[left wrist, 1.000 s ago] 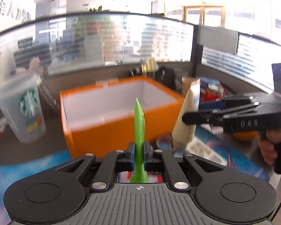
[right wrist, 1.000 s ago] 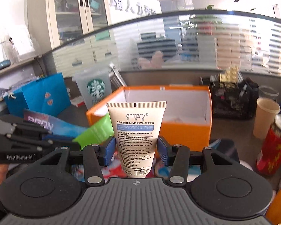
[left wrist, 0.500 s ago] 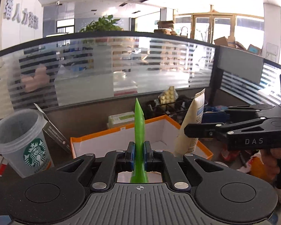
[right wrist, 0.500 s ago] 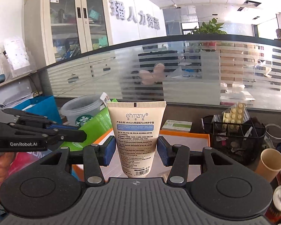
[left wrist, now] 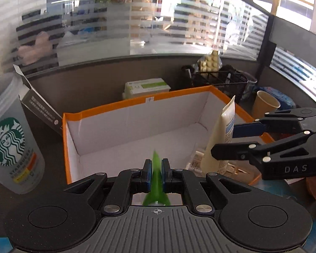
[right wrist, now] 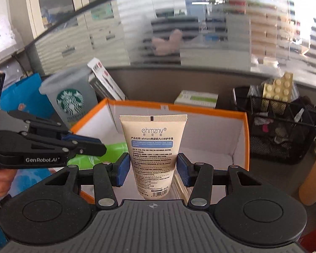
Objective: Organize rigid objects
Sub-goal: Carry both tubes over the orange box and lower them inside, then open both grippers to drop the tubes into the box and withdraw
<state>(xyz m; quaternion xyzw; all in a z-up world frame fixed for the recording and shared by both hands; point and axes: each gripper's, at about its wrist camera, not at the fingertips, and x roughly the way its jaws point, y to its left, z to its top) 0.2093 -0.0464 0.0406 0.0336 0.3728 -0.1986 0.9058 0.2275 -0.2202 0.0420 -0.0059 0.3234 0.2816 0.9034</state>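
An orange box (left wrist: 137, 103) with a white inside stands in front of both grippers; it also shows in the right wrist view (right wrist: 245, 126). My left gripper (left wrist: 156, 175) is over its near edge, jaws slightly parted around a blurred green tube (left wrist: 156, 181) that sits low between the pads. My right gripper (right wrist: 152, 167) has its pads a little apart from a beige ehmznv hand-cream tube (right wrist: 152, 154), which stands upright over the box. That tube (left wrist: 221, 143) and the right gripper (left wrist: 242, 139) show at the right in the left wrist view.
A Starbucks cup (left wrist: 8, 143) stands left of the box with a grey carton (left wrist: 40, 107) behind it. A green-white carton (left wrist: 146, 86), a black mesh basket (right wrist: 284, 130) and a paper cup (left wrist: 264, 103) sit behind and right. A blue bag (right wrist: 21, 99) is far left.
Both grippers tilted down over the box. The left jaws opened slightly and the green tube slid down between them. The right pads came away from the beige tube.
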